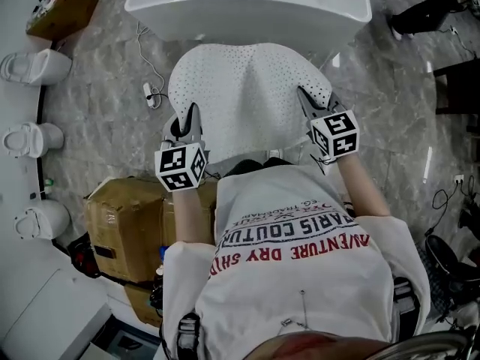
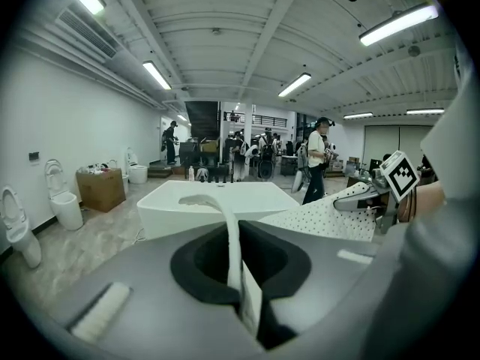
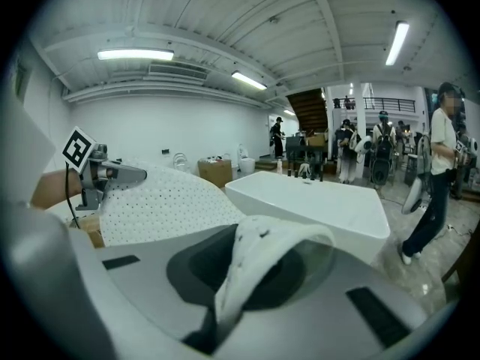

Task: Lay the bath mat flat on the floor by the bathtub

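Observation:
A white perforated bath mat [image 1: 247, 96] hangs stretched between my two grippers, above the marble floor in front of the white bathtub [image 1: 247, 6]. My left gripper [image 1: 192, 118] is shut on the mat's left corner, and my right gripper [image 1: 304, 97] is shut on its right corner. In the left gripper view a thin edge of the mat [image 2: 232, 238] runs between the jaws, with the bathtub [image 2: 217, 205] straight ahead. In the right gripper view a folded bit of mat [image 3: 259, 265] bulges out of the jaws, and the bathtub [image 3: 315, 201] lies ahead.
A brown cardboard box [image 1: 124, 223] stands by the person's left side, and another [image 1: 64, 6] at the far left. Toilets [image 1: 34, 66] line the left wall. A cable [image 1: 150, 92] lies on the floor left of the mat. People [image 2: 319, 156] stand beyond the tub.

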A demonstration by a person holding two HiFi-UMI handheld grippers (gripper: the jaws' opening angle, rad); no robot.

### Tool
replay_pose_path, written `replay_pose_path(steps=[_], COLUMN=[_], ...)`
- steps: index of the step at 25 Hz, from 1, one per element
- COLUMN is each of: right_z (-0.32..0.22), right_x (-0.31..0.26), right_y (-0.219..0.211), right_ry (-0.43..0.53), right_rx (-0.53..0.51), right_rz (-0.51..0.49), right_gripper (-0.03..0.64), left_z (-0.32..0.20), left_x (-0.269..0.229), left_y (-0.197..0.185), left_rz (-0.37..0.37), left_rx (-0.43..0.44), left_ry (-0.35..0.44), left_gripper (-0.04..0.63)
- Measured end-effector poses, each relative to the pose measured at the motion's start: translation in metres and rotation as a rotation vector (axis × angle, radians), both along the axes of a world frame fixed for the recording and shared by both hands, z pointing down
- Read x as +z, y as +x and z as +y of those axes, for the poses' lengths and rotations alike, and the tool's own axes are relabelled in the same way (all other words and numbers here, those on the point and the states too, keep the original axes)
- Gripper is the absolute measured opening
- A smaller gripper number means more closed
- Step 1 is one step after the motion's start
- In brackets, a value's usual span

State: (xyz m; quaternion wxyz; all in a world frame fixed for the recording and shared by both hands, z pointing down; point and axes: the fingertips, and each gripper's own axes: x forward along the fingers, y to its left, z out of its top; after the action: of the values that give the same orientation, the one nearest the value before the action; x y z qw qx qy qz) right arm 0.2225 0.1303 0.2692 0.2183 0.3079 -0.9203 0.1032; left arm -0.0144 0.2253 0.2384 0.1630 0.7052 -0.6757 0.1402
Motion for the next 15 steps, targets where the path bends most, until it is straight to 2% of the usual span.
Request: replay_pose_path(steps=[8,12,15], right_z=[-0.071,-0.111,-0.138], right_x=[0.033,0.051,0.065], right_y=[-0.035,-0.066,-0.087], right_ry=[-0.077,-0.102,-0.146], right_rx=[0.011,0.041,0.106], right_rz=[0.046,0.073,0.091], right_gripper=[0.012,0.012,0.012], left_z=[-0.083,-0.136,-0.176], left_x=[0.036,0.057,0.075], left_y=[-0.039,-0.068,-0.091], left_rz=[0.007,0.027,0.041], left_rx=[0.036,0.090,0.156], left_ry=[-0.098,-0.118,-0.141], left_gripper=[0.021,0.021,0.021])
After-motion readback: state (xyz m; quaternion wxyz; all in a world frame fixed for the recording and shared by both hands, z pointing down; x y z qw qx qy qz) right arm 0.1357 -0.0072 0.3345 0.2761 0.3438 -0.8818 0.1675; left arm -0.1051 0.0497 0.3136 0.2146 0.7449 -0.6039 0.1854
